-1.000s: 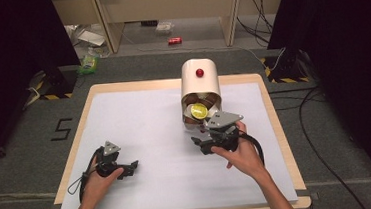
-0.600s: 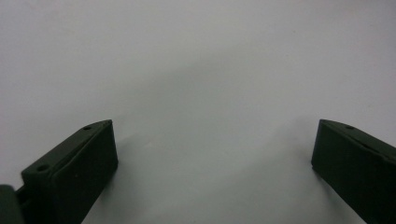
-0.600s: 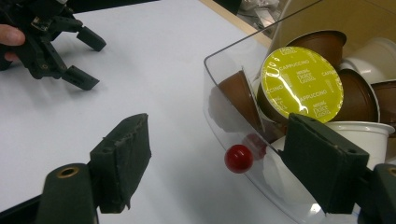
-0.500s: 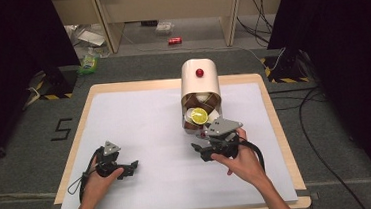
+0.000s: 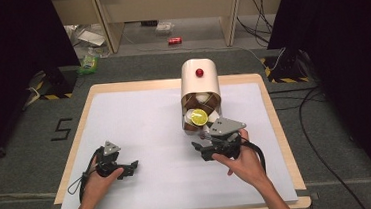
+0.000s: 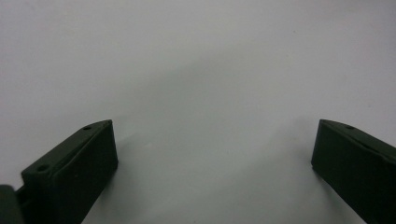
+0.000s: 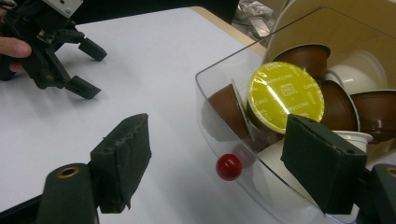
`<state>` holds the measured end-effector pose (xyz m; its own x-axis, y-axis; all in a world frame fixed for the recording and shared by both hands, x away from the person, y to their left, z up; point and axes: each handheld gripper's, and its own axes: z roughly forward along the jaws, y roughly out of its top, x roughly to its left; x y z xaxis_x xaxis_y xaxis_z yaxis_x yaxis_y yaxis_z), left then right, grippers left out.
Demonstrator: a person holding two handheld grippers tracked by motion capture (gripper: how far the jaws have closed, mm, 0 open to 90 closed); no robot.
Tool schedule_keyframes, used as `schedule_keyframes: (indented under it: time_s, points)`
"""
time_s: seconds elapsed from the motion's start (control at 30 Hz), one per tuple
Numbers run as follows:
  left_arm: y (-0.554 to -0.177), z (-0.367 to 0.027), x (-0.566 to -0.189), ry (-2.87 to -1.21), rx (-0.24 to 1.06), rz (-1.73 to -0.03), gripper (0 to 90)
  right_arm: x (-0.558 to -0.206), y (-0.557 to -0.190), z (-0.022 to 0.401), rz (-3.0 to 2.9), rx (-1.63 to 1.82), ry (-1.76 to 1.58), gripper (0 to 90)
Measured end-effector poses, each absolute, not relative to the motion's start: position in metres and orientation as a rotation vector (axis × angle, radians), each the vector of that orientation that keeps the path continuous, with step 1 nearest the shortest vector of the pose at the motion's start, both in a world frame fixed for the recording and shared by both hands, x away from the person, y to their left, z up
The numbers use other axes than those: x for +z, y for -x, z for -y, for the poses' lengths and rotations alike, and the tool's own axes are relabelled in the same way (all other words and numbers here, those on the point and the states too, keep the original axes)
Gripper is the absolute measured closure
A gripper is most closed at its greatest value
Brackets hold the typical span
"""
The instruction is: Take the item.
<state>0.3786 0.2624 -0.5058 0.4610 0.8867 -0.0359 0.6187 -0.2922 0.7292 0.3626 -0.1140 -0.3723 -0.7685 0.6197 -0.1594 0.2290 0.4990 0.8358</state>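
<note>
Item: clear drawer [image 7: 219, 135] of capsules, red knob [image 7: 229, 166] between your right gripper [image 7: 219, 163] pads, apparently untouched. Jaws half open, holding nothing. Your left gripper [image 5: 121, 168] rests wide open, well apart.
</note>
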Motion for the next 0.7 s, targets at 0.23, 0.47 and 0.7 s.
schedule_keyframes:
  time_s: [0.23,0.47,0.7]
  points:
    - [-0.379,-0.262,-0.506,-2.023,0.499,-1.25,0.0,-0.369,-0.367,0.117,-2.278,1.19,-0.727,20.9]
    - [-0.379,-0.262,-0.506,-2.024,0.499,-1.25,0.0,-0.366,-0.377,0.117,-2.26,1.221,-0.768,18.9]
    - [-0.379,-0.262,-0.506,-2.024,0.499,-1.25,0.0,-0.36,-0.388,0.114,-2.215,1.248,-0.813,24.1]
